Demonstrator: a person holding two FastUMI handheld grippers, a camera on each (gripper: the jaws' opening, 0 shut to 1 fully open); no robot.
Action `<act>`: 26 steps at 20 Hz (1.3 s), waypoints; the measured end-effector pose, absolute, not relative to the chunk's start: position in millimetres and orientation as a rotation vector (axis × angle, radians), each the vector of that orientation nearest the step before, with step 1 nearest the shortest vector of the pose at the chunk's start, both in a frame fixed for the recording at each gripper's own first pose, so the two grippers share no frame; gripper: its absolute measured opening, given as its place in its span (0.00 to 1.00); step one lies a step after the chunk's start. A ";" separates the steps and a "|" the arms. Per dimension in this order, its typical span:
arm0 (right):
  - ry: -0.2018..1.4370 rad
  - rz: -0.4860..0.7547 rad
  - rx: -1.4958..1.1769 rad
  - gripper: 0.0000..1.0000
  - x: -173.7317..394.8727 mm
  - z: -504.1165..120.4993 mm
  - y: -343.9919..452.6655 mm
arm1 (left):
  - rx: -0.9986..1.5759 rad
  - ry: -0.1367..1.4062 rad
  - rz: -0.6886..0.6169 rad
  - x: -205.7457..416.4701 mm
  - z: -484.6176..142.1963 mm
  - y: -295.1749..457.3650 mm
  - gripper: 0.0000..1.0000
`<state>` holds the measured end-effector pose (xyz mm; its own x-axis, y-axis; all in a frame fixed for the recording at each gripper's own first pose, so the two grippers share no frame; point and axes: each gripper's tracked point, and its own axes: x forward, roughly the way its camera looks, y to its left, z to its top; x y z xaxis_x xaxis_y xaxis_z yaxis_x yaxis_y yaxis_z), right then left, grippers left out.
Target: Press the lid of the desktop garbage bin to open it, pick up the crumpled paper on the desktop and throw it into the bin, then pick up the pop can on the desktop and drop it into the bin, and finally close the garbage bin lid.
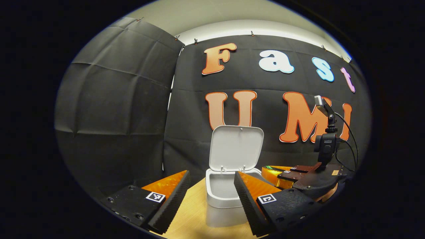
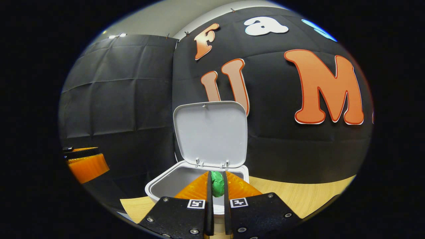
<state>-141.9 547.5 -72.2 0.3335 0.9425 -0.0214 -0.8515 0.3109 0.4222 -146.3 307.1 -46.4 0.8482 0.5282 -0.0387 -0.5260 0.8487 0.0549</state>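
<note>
The bin (image 2: 186, 186) sits on the surface (image 2: 298, 196), close to the wall behind it. Its lid (image 2: 211, 132) stands up at the bin's back edge. The right tongs (image 2: 217, 191) hold the crumpled paper (image 2: 217, 187) over the bin. The left tongs (image 1: 212, 199) are in front of the bin.

1. Garbage bin (image 2: 156, 189) and its raised lid (image 2: 211, 132): white-grey, plain.
2. Crumpled paper (image 2: 217, 186): green.
3. Desktop (image 2: 298, 196): light wood grain.
4. Booth wall (image 1: 116, 109): black cloth, creased.

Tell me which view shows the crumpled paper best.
Right gripper view: the green crumpled paper sits pinched between the right gripper fingers, over the open bin. In the left gripper view I can't make the paper out beside the bin.
</note>
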 end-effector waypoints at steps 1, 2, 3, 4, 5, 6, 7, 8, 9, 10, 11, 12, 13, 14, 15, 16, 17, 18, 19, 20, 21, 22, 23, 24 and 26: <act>0.288 1.203 0.368 0.12 -141.4 -72.8 548.6 | 0.044 0.053 0.556 -146.1 -45.5 308.6 0.86; 0.292 1.199 0.366 0.12 -141.5 -74.7 550.3 | 0.044 0.053 0.557 -146.4 -46.8 310.1 0.83; 0.295 1.193 0.363 0.12 -140.2 -76.5 550.5 | 0.043 0.053 0.555 -147.4 -46.7 310.5 0.86; 0.296 1.189 0.363 0.12 -141.0 -76.9 551.4 | 0.041 0.053 0.556 -149.4 -47.6 311.8 0.86; 0.292 1.184 0.362 0.12 -139.2 -75.3 550.9 | 0.039 0.054 0.555 -149.4 -48.1 312.2 0.86; 0.288 1.184 0.362 0.13 -138.7 -76.6 552.7 | 0.037 0.055 0.556 -149.5 -48.5 313.4 0.86; 0.282 1.181 0.358 0.13 -137.9 -77.0 552.4 | 0.035 0.055 0.557 -149.4 -48.3 313.3 0.86; 0.270 1.180 0.356 0.15 -137.0 -76.7 552.0 | 0.035 0.054 0.558 -150.0 -48.1 313.5 0.86; 0.256 1.173 0.352 0.18 -134.8 -75.7 551.8 | 0.035 0.054 0.560 -150.3 -47.4 314.8 0.86; 0.248 1.171 0.353 0.20 -134.0 -75.8 551.2 | 0.036 0.053 0.561 -151.3 -48.3 316.0 0.86; 0.248 1.170 0.355 0.23 -133.0 -75.9 550.8 | 0.036 0.052 0.563 -152.8 -48.1 316.2 0.86; 0.254 1.169 0.354 0.24 -133.0 -78.2 551.6 | 0.036 0.052 0.564 -153.5 -47.7 315.8 0.86; 0.258 1.171 0.353 0.26 -132.7 -79.9 551.6 | 0.037 0.051 0.566 -154.5 -46.9 316.4 0.86; 0.264 1.170 0.350 0.28 -132.4 -80.7 552.6 | 0.038 0.050 0.566 -154.6 -47.2 315.9 0.86; 0.267 1.168 0.350 0.33 -131.4 -81.4 552.8 | 0.040 0.049 0.568 -154.3 -45.7 316.5 0.86; 0.264 1.163 0.348 0.36 -130.5 -79.7 553.4 | 0.040 0.049 0.568 -155.4 -46.4 316.6 0.86; 0.255 1.162 0.347 0.44 -129.5 -77.7 553.8 | 0.041 0.050 0.568 -155.1 -45.2 315.5 0.86; 0.246 1.160 0.343 0.48 -129.3 -76.7 551.9 | 0.039 0.050 0.566 -153.9 -46.4 314.2 0.86; 0.240 1.161 0.339 0.56 -128.9 -75.6 550.6 | 0.039 0.051 0.565 -153.0 -47.1 312.8 0.86; 0.238 1.159 0.329 0.58 -129.2 -75.8 548.3 | 0.038 0.050 0.560 -151.8 -45.9 312.0 0.86; 0.238 1.164 0.320 0.62 -130.2 -77.1 546.2 | 0.037 0.048 0.555 -150.3 -45.4 309.6 0.86; 0.238 1.164 0.306 0.64 -131.0 -78.5 543.8 | 0.034 0.046 0.549 -149.8 -46.2 306.6 0.86; 0.236 1.162 0.295 0.69 -130.5 -79.9 539.7 | 0.032 0.047 0.540 -147.1 -46.6 303.8 0.86; 0.229 1.153 0.285 0.71 -128.7 -81.4 533.9 | 0.029 0.050 0.531 -143.8 -47.5 299.4 0.86; 0.220 1.137 0.272 0.76 -123.9 -83.7 521.8 | 0.022 0.053 0.504 -134.7 -48.2 287.6 0.86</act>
